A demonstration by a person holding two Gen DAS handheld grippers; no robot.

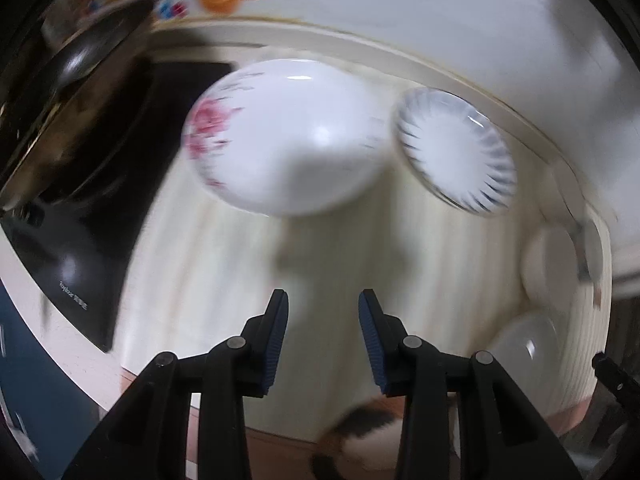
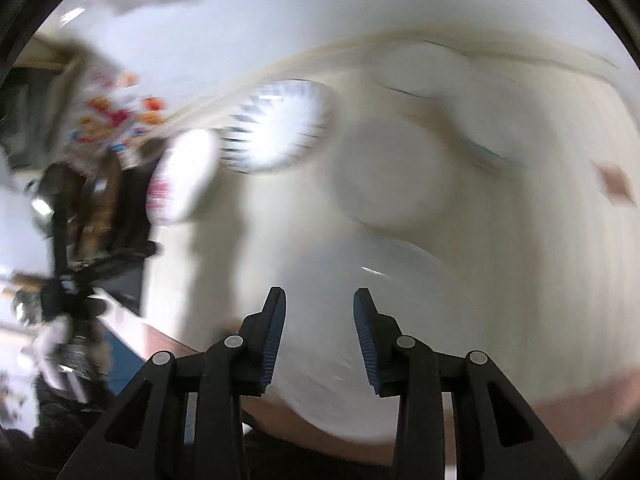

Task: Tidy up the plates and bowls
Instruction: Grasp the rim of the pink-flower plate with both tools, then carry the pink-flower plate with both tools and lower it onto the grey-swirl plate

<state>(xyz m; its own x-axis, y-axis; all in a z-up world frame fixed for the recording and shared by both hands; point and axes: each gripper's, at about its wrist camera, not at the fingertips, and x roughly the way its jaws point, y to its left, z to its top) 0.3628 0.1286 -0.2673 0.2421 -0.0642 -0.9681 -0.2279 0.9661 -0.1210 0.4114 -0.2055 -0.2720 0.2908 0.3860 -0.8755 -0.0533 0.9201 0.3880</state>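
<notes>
The left gripper [image 1: 323,300] has its fingers wide apart, holding nothing, above the near part of the cream mat [image 1: 224,280]. The right gripper [image 2: 319,300] is also wide and holds nothing, over a white plate [image 2: 360,320] at the mat's near edge. Farther, the rose plate [image 1: 280,136] and the blue-rayed bowl [image 1: 456,152] sit just beside each other near the far edge. The small writing on the black cooktop [image 1: 80,248] at the left edge is unreadable.
</notes>
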